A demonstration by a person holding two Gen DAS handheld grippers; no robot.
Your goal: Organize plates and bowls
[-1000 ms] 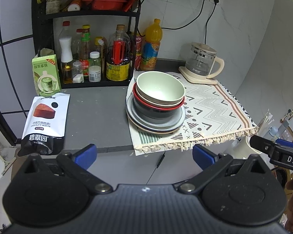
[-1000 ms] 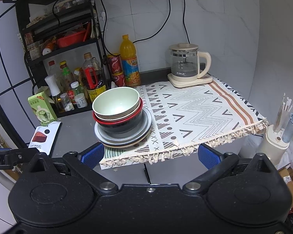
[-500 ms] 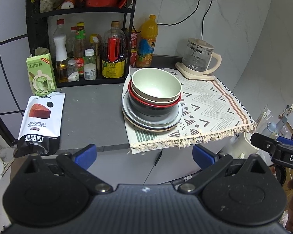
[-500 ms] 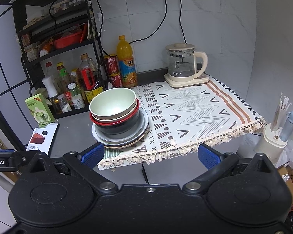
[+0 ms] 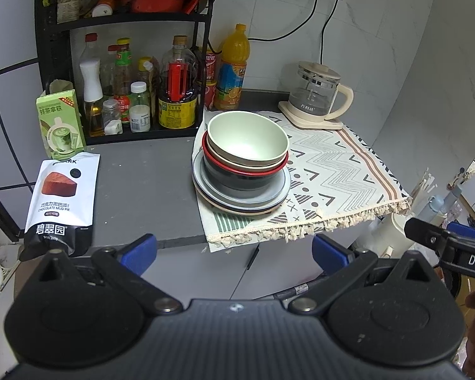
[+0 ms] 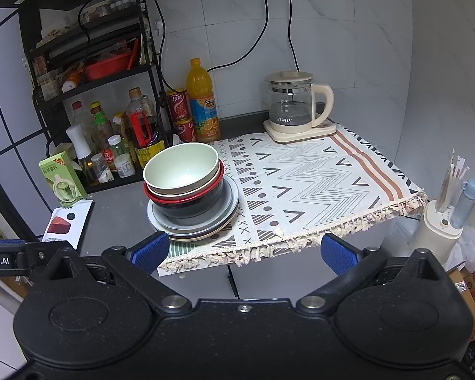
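On the patterned cloth [image 5: 332,171], the bowls [image 5: 247,145] sit nested on stacked plates [image 5: 237,202]; left gripper [image 5: 234,250] and right gripper [image 6: 243,251] are spread apart, empty. A careless lift could topple the stack.

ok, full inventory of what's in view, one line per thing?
bowls: three nested; pale green on top, beige, black with red rim; on the plates
plates: a stack, grey over beige, count unclear; on the mat's left end
mat: one, white patterned, fringed; right half of the counter
kettle: one, glass and cream; back of the mat
juice bottle: one, orange; against the wall
cans: two, red, stacked; beside the juice bottle
rack: one, black; condiment bottles on the lower shelf
carton: one, green; left of the rack
pouch: one, white and black; counter's front left
left gripper: open, short of the counter
right gripper: open, short of the counter
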